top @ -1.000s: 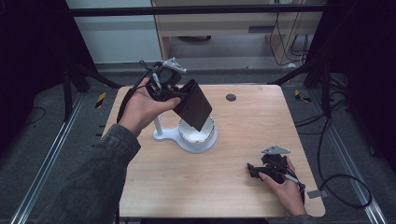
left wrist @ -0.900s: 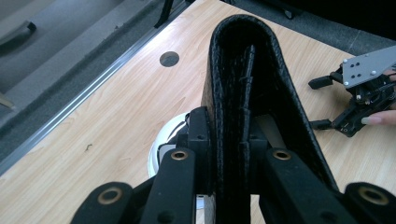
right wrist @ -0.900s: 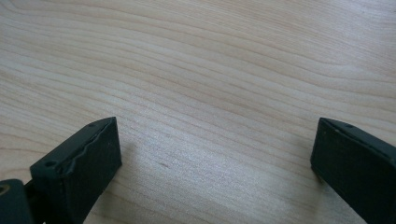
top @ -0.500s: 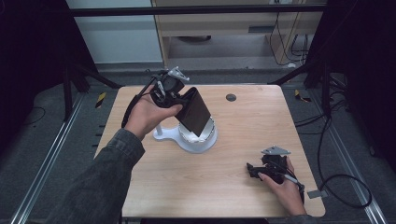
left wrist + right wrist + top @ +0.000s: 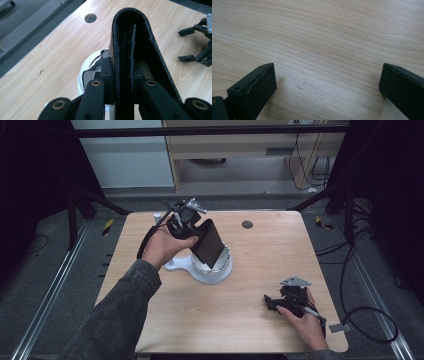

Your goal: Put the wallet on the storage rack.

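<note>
Hidden behind the black wallet [image 5: 208,243]: most of the white stand [image 5: 207,270] on the surface. Cut off at bottom edge, left gripper view: wallet's lower end.

The left hand [image 5: 161,245] lifts the left gripper [image 5: 192,231] above the table, jaws clamped on a black leather wallet [image 5: 209,243]; the right gripper [image 5: 274,303] lies low, jaws spread wide.

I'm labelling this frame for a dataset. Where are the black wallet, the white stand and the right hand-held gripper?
black wallet [image 5: 209,243]: high view, on its flat outer face.
white stand [image 5: 206,273]: high view, on the base's front rim.
right hand-held gripper [image 5: 269,302]: high view, between its open jaw tips on the table.
</note>
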`<action>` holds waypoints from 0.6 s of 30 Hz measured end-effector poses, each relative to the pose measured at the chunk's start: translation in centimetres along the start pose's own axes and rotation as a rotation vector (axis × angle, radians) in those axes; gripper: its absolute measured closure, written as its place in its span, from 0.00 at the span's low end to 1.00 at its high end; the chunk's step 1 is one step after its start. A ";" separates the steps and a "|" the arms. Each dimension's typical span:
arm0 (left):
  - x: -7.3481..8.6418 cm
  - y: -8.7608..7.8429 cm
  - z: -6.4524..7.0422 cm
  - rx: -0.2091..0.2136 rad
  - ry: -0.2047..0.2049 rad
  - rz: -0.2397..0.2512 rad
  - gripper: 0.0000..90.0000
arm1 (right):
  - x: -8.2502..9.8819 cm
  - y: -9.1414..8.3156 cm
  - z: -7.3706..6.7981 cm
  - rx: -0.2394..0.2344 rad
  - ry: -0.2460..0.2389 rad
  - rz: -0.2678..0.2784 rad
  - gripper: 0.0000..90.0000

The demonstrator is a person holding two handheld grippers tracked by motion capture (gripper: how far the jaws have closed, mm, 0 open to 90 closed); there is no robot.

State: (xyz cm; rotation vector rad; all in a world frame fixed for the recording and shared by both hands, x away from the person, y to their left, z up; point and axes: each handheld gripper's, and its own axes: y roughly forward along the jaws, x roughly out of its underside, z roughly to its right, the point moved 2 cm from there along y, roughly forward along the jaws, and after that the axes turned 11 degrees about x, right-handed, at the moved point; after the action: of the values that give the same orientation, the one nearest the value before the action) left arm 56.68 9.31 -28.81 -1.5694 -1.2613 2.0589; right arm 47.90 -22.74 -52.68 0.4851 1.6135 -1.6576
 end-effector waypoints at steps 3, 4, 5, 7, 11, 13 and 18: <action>0.0 0.5 -0.1 0.000 -0.002 -0.005 0.88 | 0.0 0.0 0.0 0.000 0.000 0.000 0.02; 0.1 0.8 -0.3 0.002 -0.004 -0.010 0.88 | 0.0 0.0 0.0 0.000 0.000 0.000 0.02; 0.1 1.0 -0.3 0.003 -0.005 -0.014 0.88 | 0.0 0.0 0.0 0.000 -0.001 0.001 0.02; 0.1 1.2 -0.3 0.002 -0.004 -0.017 0.88 | 0.0 0.0 0.0 0.000 -0.002 0.000 0.02; 0.1 2.0 -0.5 0.013 -0.002 -0.035 0.88 | 0.0 0.0 0.0 0.000 -0.005 0.002 0.02; 0.3 2.8 -0.7 0.021 -0.010 -0.046 0.88 | 0.0 0.0 0.0 -0.001 -0.005 0.002 0.02; 0.5 3.6 -1.0 0.026 -0.020 -0.074 0.88 | 0.0 0.0 0.0 -0.001 -0.005 0.002 0.02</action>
State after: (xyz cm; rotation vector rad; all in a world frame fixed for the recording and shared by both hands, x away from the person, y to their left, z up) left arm 58.36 7.98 -31.90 -1.4715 -1.2753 2.0418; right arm 47.84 -22.77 -52.68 0.4813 1.6098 -1.6547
